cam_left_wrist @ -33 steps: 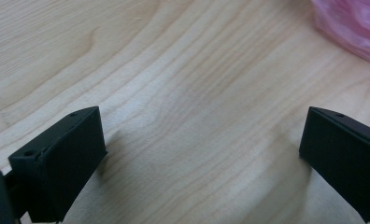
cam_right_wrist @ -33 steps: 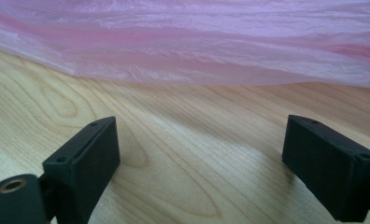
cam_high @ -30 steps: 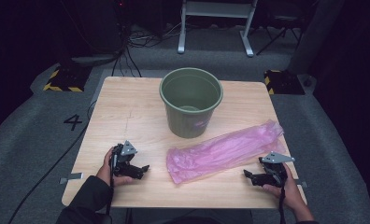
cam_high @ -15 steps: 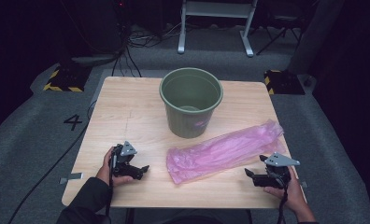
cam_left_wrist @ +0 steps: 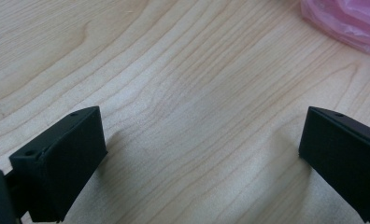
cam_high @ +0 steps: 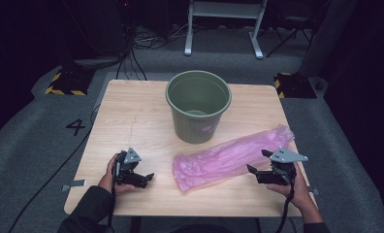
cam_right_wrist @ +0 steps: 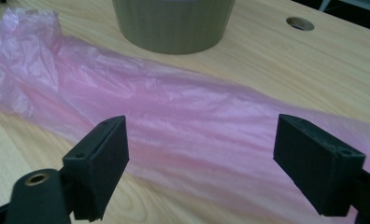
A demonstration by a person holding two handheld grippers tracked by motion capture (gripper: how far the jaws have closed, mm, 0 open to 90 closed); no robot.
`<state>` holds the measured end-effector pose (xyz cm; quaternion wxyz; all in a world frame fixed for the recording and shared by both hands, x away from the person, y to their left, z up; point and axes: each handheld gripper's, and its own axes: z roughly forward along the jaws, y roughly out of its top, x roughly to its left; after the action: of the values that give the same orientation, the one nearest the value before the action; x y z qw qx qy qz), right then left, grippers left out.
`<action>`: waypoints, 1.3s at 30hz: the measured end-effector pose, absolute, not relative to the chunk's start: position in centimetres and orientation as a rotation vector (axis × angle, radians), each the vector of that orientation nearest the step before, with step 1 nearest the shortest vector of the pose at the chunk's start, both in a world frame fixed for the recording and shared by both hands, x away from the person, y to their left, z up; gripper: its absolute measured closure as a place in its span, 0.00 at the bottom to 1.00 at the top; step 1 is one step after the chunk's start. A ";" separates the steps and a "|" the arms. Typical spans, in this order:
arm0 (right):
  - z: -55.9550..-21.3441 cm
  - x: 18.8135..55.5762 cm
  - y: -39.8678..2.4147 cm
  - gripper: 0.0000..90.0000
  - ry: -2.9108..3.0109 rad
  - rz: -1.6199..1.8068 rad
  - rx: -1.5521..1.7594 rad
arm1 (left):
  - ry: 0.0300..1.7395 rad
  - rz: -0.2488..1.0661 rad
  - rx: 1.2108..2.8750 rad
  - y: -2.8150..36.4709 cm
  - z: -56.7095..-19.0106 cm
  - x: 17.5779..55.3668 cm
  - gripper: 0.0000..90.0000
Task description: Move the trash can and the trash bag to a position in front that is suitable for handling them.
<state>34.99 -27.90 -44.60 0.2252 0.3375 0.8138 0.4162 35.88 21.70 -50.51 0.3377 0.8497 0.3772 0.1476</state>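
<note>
A green plastic bucket stands upright near the table's middle. A long pink plastic bag lies flat in front of it, running from near the front up to the right. My left gripper rests low on the wood at the front left, open, a short way left of the bag's near end. My right gripper is open at the front right, its jaws pointing at the bag's long side. In the right gripper view the bag lies beyond the spread jaws with the bucket behind. The left gripper view has a bag corner.
The light wooden table has bare wood at the left and back. A cable hole sits in the tabletop beyond the bucket. Around the table is grey floor with cables, a marked "4" and yellow-black striped blocks.
The right gripper has shifted slightly toward the bag's edge. The left gripper, bag and bucket stay put.
</note>
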 end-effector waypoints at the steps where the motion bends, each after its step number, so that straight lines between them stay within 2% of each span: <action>1: -44.6 35.0 -27.9 0.21 2.244 1.148 0.931 | 0.983 0.385 2.214 21.7 -50.5 35.9 0.01; 7: -43.2 36.8 -26.6 0.22 2.249 1.171 0.881 | 0.978 0.382 2.212 21.8 -50.5 35.7 0.01; 20: -37.9 40.0 -23.3 0.21 2.232 1.278 0.756 | 0.977 0.382 2.218 21.9 -50.5 35.6 0.01; 39: -34.7 42.0 -20.2 0.22 2.225 1.243 0.666 | 0.981 0.381 2.213 22.0 -50.5 35.4 0.01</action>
<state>41.97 -20.23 -34.69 0.2511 0.2446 0.8176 0.4568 35.44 21.95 -50.53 0.3386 0.8498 0.3767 0.1462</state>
